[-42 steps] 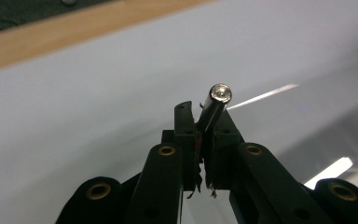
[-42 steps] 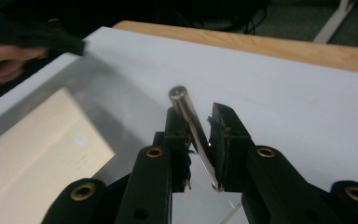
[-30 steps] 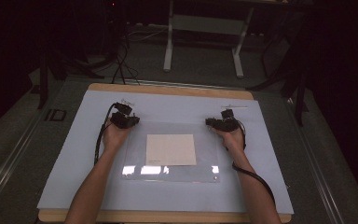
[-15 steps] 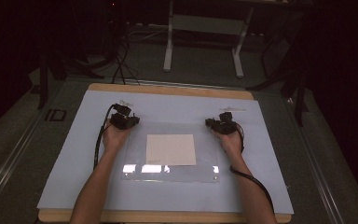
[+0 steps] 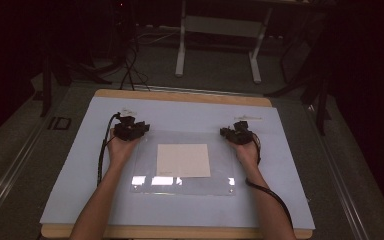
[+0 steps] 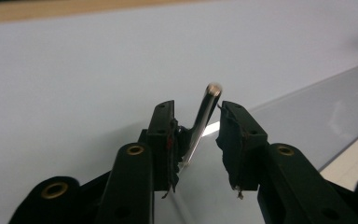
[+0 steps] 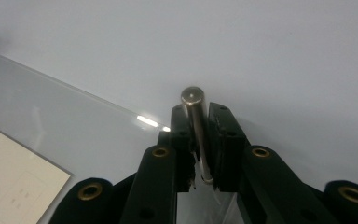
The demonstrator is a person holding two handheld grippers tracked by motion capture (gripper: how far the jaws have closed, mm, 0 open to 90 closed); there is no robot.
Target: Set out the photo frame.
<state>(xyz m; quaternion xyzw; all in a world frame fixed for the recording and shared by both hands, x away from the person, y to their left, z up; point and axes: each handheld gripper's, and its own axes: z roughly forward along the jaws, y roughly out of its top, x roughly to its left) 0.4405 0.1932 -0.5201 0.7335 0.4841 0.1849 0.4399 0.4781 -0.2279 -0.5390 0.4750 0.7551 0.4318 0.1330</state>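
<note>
Holding a black two-jaw left gripper [image 5: 130,129] and a black two-jaw right gripper [image 5: 236,133] at the far corners of a clear rectangular acrylic sheet [image 5: 145,165], we keep both forearms stretched forward over the pale blue mat [image 5: 70,180] that covers the wooden table [image 5: 180,96]. In the left gripper view our left gripper [image 6: 196,135] has its jaws parted, having just been opening, and a short silver metal standoff pin [image 6: 204,116] stands between them, leaning against the left pad while the right pad stands clear of it. In the right gripper view our right gripper [image 7: 199,140] has its jaws clenched on a second upright silver metal pin [image 7: 195,116], both pads pressing its sides, with the round top of the pin rising just above the fingertips. Each pin sits at a far corner of the clear sheet, whose edge runs away across the mat in both gripper views. Under the sheet, near its middle, lies a cream square paper card [image 5: 183,160], flat and well apart from both grippers. Bright reflections glint on the near edge of the sheet, and small fittings show at its two near corners. A black cable [image 5: 270,195] trails from our right gripper along the forearm.
</note>
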